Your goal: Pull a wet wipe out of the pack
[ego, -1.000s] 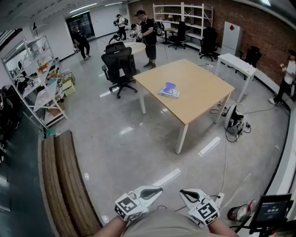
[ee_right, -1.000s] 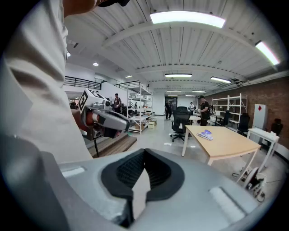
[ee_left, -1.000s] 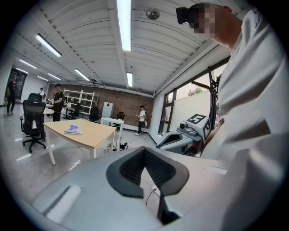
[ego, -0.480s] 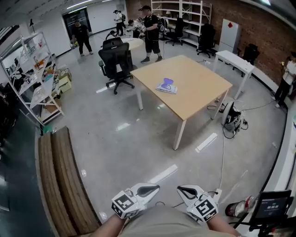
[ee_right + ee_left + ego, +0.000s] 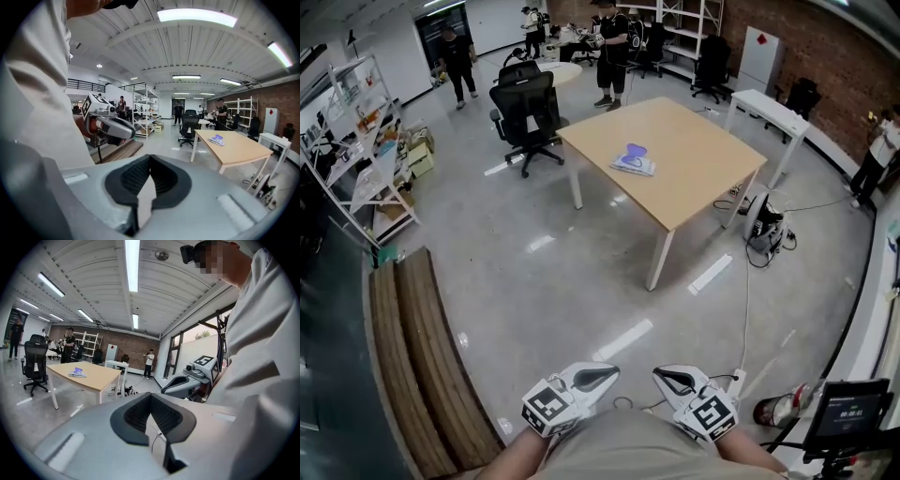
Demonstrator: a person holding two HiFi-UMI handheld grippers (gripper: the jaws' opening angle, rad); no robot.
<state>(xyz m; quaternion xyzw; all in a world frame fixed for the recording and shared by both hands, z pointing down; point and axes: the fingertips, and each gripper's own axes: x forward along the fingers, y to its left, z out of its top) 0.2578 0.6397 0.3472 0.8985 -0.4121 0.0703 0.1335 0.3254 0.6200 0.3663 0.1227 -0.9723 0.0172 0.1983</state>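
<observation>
Stands well back from the rectangular light-wood table with white legs (image 5: 703, 169), across a stretch of glossy grey floor (image 5: 534, 281). Holds both grippers low and near, by the torso: left gripper (image 5: 602, 377) with jaws pressed together at the tips, nothing between them; right gripper (image 5: 667, 379) the same, tips touching, empty. Touches the flat blue-and-white wet wipe pack (image 5: 634, 161) with neither gripper; pack lying far off on the table's left half, long axis roughly left to right along the tabletop, slightly slanted; too small to tell which way the opening faces. Black wheeled office chair (image 5: 525, 108) just beyond the table's left corner; long brown wooden bench (image 5: 417, 366) along the near left; white shelving with boxes (image 5: 356, 141) at far left; narrow white side table (image 5: 769, 112) at far right; tangle of black cables (image 5: 764, 230) beside the table's right legs. Between grippers and table, open floor with white tape strips (image 5: 622, 339). People (image 5: 614, 47) standing at the far end.
</observation>
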